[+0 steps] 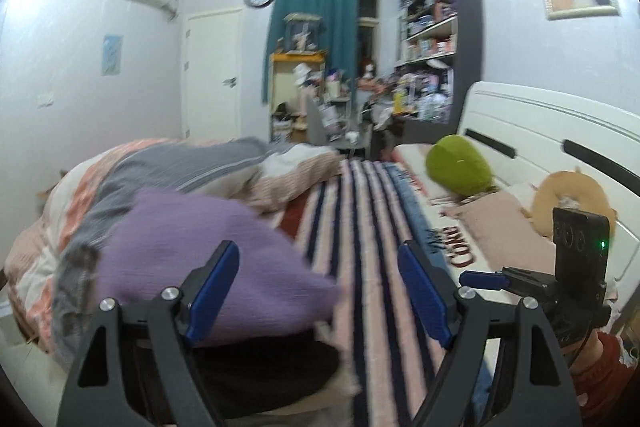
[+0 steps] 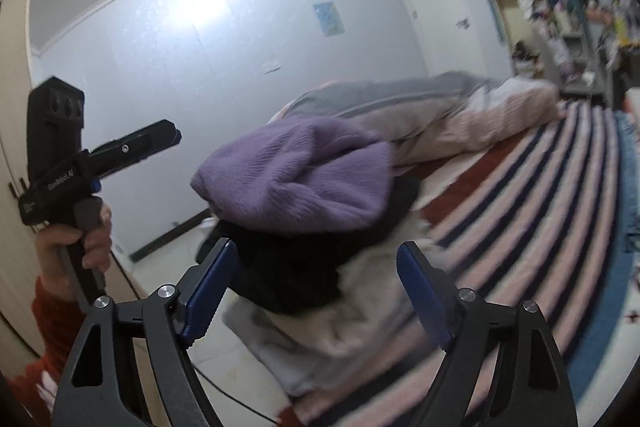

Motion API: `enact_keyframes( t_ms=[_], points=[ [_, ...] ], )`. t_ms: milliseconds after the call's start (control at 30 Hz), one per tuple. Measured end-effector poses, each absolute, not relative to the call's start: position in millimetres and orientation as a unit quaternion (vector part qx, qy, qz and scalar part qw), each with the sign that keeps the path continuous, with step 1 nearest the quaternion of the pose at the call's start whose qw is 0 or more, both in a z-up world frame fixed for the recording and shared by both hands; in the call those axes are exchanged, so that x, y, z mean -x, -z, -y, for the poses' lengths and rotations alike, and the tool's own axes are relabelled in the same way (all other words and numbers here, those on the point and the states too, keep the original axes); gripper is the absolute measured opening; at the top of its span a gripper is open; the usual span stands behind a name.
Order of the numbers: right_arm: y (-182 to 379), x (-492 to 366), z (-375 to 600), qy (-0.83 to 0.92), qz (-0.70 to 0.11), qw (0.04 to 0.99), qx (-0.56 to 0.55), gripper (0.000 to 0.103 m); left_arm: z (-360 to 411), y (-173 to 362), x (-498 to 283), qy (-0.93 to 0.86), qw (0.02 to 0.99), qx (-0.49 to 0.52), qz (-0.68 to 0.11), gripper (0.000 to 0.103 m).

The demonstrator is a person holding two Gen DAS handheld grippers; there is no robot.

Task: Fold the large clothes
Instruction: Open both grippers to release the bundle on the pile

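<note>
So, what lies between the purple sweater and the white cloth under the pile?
A black garment lies between the purple sweater and the white cloth; the right wrist view shows it.

The purple sweater (image 1: 208,259) is smeared by motion blur, its knit indistinct. A black garment (image 2: 304,267) beneath it is mostly hidden, shape unclear. Shelf clutter (image 1: 428,39) is too small to identify. The left gripper (image 2: 176,135) shows only from the side, its fingers hidden.

A striped sheet (image 1: 372,227) covers the bed, a rumpled duvet (image 1: 168,175) along one side. A green cushion (image 1: 458,165) lies near the white headboard (image 1: 540,131).
</note>
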State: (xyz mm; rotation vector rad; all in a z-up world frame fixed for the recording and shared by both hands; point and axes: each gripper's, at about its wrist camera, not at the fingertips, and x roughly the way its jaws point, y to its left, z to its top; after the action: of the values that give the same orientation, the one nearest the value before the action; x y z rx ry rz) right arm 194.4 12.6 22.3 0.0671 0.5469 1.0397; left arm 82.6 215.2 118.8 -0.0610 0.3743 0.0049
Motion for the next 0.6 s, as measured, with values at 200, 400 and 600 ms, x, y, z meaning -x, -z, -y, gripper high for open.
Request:
enact_keyframes(
  t_ms=[200,400,600],
  points=[
    [-24,-135,81,-0.421,-0.202,0.884,0.007,0.087,-113,-108,-66,0.01,0.992,0.008,-0.126,0.093],
    [-20,-72,159,-0.327,-0.134,0.935,0.037,0.099,-36,-81,-45,-0.021,0.997,-0.003,-0.069,0.102],
    [-9,-34,216,-0.264,-0.124,0.957,0.008,0.103,-3,-46,-43,-0.018,0.996,0.004,-0.084,0.102]
  ],
)
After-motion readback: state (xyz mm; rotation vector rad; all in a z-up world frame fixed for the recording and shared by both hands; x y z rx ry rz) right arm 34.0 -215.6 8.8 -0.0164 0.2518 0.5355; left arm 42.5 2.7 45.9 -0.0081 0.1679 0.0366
